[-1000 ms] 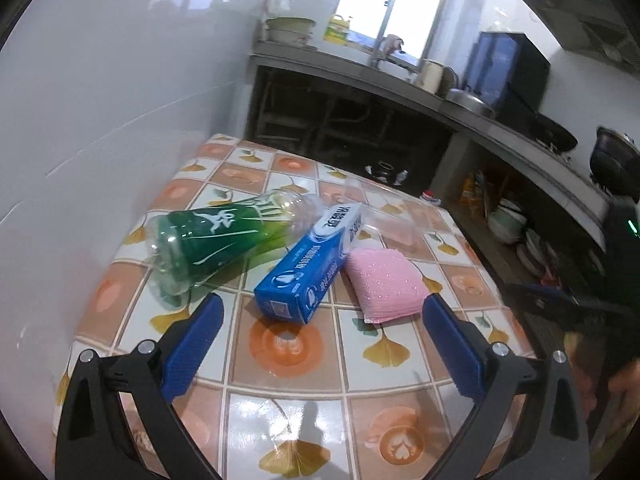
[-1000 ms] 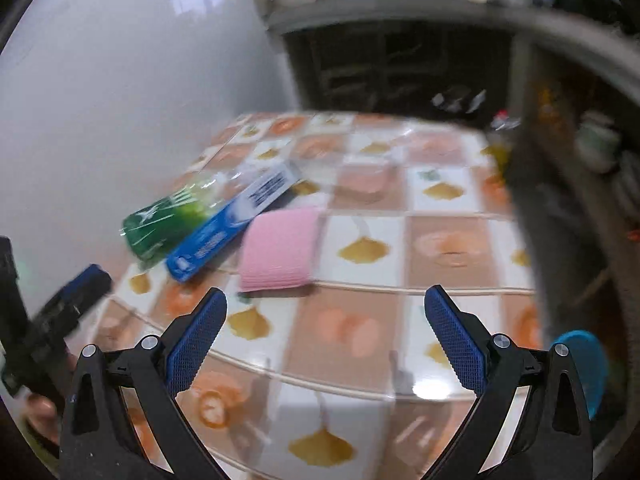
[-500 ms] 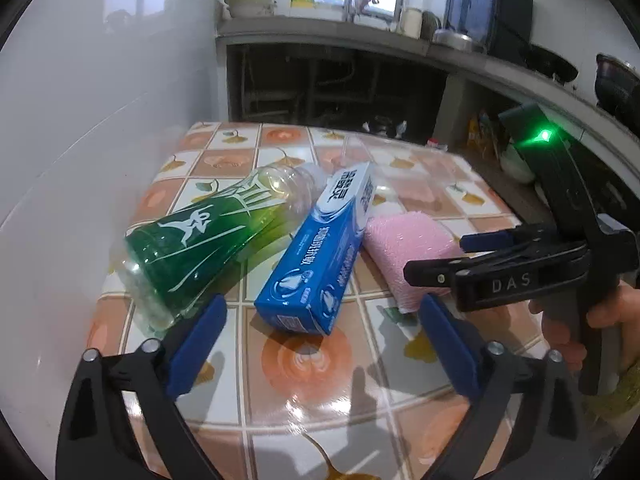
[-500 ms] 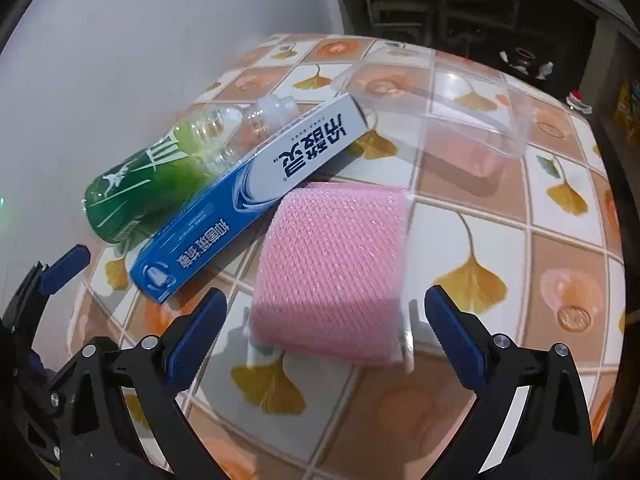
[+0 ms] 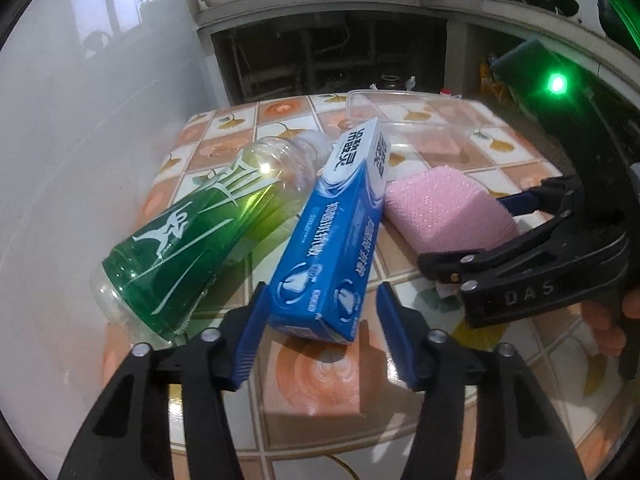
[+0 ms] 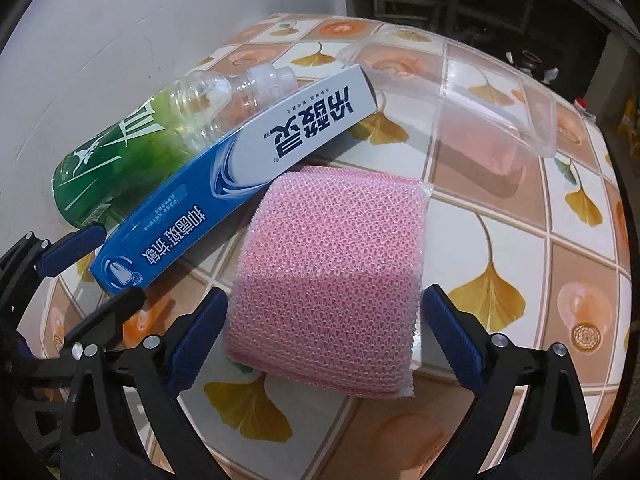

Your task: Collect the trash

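Observation:
A blue toothpaste box (image 5: pixel 340 232) lies on the tiled table between a green plastic bottle (image 5: pixel 192 236) on its side and a pink sponge (image 5: pixel 444 208). My left gripper (image 5: pixel 320 344) is open, its blue pads on either side of the box's near end without touching it. In the right wrist view, my right gripper (image 6: pixel 324 332) is open around the near end of the pink sponge (image 6: pixel 332 280); the box (image 6: pixel 240 172) and bottle (image 6: pixel 132 144) lie to its left. The right gripper also shows in the left wrist view (image 5: pixel 508 236), at the sponge.
A clear plastic tray (image 6: pixel 460 92) lies behind the sponge; it also shows in the left wrist view (image 5: pixel 408 116). A white wall (image 5: pixel 60 140) borders the table on the left. A counter with shelves (image 5: pixel 320 32) stands beyond the table's far edge.
Both grippers moved forward and down. The left one narrowed around the toothpaste box's near end; the right one came up around the pink sponge.

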A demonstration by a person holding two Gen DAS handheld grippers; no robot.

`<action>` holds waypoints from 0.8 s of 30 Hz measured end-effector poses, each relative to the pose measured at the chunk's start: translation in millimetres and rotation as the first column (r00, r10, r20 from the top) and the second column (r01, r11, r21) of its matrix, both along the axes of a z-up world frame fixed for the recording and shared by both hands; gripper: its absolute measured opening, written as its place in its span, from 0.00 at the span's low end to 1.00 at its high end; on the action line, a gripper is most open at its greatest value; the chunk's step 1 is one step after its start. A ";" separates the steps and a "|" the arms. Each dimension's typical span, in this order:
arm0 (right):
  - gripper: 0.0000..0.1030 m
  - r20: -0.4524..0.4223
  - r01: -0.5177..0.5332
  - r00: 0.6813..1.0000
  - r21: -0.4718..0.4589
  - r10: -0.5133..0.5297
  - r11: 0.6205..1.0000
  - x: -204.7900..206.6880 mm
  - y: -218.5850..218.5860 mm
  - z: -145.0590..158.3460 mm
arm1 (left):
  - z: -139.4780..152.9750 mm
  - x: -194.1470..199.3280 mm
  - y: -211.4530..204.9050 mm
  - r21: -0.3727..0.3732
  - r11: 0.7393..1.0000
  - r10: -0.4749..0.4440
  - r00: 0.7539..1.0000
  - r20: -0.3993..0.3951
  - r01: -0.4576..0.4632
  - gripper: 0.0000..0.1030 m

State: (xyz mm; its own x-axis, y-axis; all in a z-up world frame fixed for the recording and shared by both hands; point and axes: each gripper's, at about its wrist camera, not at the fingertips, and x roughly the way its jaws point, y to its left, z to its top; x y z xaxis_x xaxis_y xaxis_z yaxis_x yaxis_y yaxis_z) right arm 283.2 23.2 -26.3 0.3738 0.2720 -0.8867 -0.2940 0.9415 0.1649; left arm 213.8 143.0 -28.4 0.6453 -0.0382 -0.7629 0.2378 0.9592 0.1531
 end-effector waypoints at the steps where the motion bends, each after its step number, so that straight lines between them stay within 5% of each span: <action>1: 0.81 0.004 0.000 1.000 0.000 0.000 1.000 -1.4 -1.1 0.9 | -0.1 -0.1 -0.9 0.012 1.000 -0.002 1.000 0.002 0.002 0.40; 10: 0.75 0.007 -0.004 1.000 0.015 0.004 1.000 -18.8 -11.4 5.3 | 3.7 -12.3 -19.1 0.120 0.991 -0.067 0.998 0.013 0.065 0.16; 13: 0.74 0.007 -0.007 1.000 0.025 0.007 1.000 -27.1 -15.3 7.0 | 4.1 -19.0 -21.8 0.106 0.991 -0.077 0.997 -0.010 0.078 0.02; 18: 0.74 0.007 -0.008 1.000 0.041 0.008 0.999 -37.6 -23.0 8.8 | 2.7 -38.8 -19.8 0.031 0.996 -0.079 0.995 -0.055 0.081 0.00; 21: 0.74 0.009 -0.006 1.000 0.054 0.006 0.999 -45.3 -27.5 12.6 | 11.3 -47.5 -14.3 -0.057 0.995 -0.088 0.995 -0.036 0.086 0.02; 23: 0.74 0.014 -0.009 1.000 0.057 0.008 0.998 -48.2 -30.3 14.5 | 16.2 -45.9 -11.4 -0.088 0.993 -0.083 0.996 -0.039 0.080 0.21; 24: 0.74 0.016 -0.011 1.000 0.062 0.010 0.998 -50.2 -32.0 15.6 | 18.0 -43.4 -10.4 -0.090 0.993 -0.074 0.996 -0.041 0.070 0.46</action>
State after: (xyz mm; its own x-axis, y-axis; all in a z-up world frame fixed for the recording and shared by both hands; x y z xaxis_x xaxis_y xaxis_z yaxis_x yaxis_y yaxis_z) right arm 233.0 -8.8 -10.7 0.3844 0.3305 -0.8620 -0.3070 0.9263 0.2183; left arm 170.4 132.7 -10.5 0.6044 -0.1520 -0.7821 0.3115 0.9486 0.0563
